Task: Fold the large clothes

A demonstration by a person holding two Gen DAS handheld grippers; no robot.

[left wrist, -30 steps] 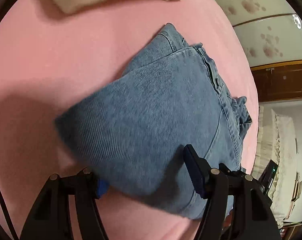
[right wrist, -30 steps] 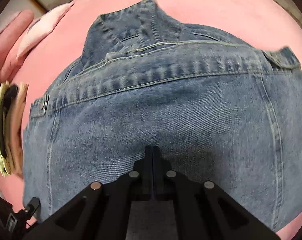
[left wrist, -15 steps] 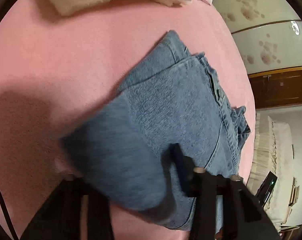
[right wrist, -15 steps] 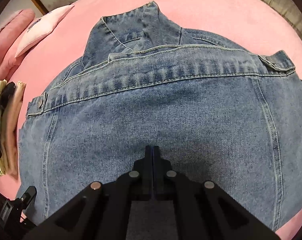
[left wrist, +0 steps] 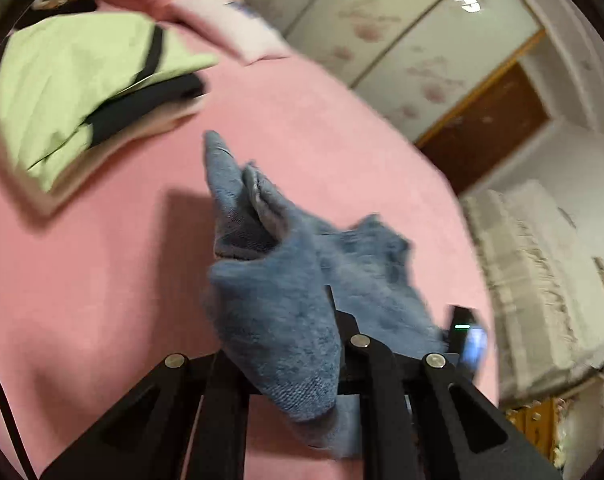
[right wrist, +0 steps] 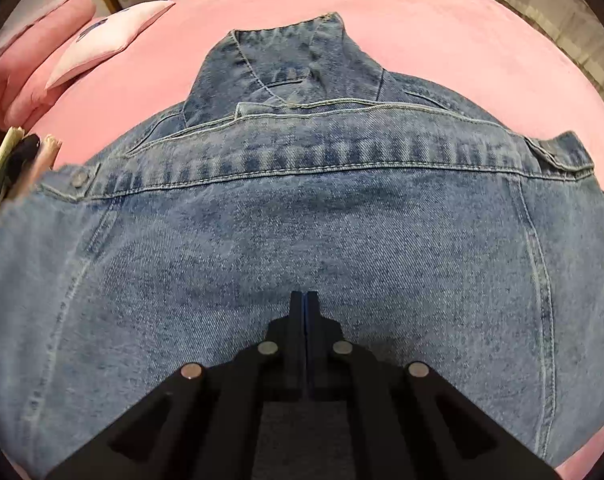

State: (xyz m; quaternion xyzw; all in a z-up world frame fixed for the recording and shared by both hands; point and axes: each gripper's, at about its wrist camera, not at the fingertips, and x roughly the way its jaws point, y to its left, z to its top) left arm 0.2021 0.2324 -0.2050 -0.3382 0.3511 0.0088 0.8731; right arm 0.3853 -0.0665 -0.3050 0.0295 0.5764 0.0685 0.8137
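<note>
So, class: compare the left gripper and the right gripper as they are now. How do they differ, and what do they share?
1. The left gripper has a bunched fold of the denim jacket between its jaws, which are closing; the right gripper is shut with nothing between its jaws.
2. The left gripper has denim lifted off the pink bed; the right gripper's tips point down at flat denim.
Shared: both are black and two-fingered, at the same jacket.
</note>
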